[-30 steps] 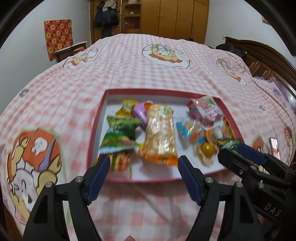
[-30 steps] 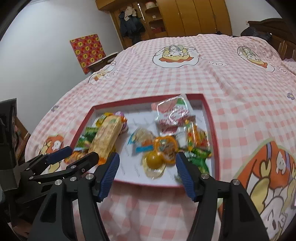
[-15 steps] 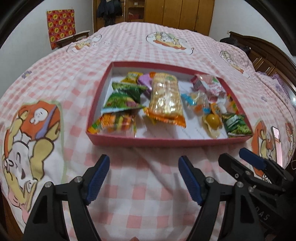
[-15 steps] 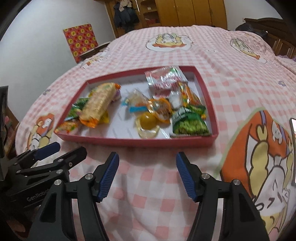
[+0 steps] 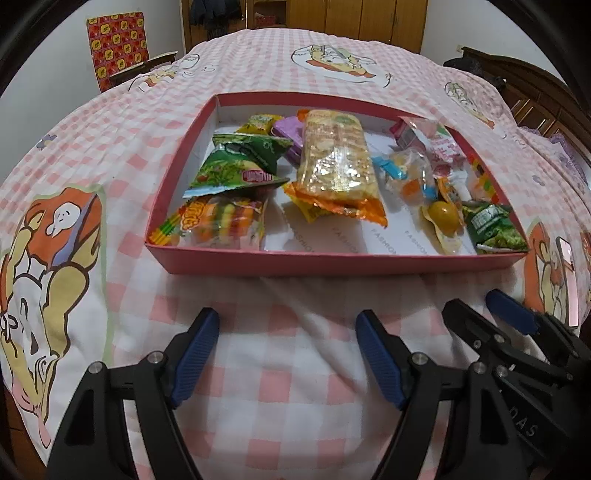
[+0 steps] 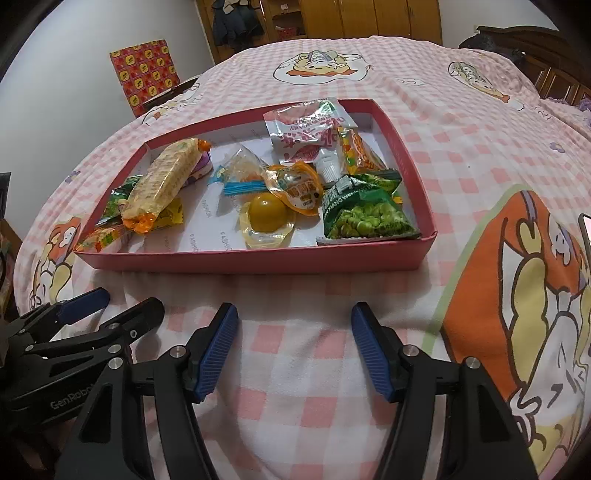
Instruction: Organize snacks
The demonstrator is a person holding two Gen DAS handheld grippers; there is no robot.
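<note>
A shallow red tray [image 5: 332, 264] [image 6: 255, 264] lies on the pink checked bed and holds several snack packets. Among them are a long orange cracker pack [image 5: 336, 162] [image 6: 162, 181], green packets [image 5: 240, 162], a green pea bag [image 6: 365, 214] [image 5: 493, 229], a yellow jelly cup [image 6: 267, 214] [image 5: 443, 216] and a red and white pouch [image 6: 306, 133]. My left gripper [image 5: 288, 325] is open and empty over the bedspread in front of the tray. My right gripper [image 6: 293, 317] is open and empty beside it, also short of the tray.
The bed [image 5: 295, 369] has a cartoon-print cover. A phone [image 5: 569, 280] lies on it at the right. A chair with a red patterned cover [image 6: 147, 75] stands by the far left wall. Wooden wardrobes [image 6: 369, 18] and a headboard [image 5: 535, 92] lie beyond.
Both grippers have pulled back from over the tray toward the near edge of the bed. The tray and snacks have not moved. Both stay open.
</note>
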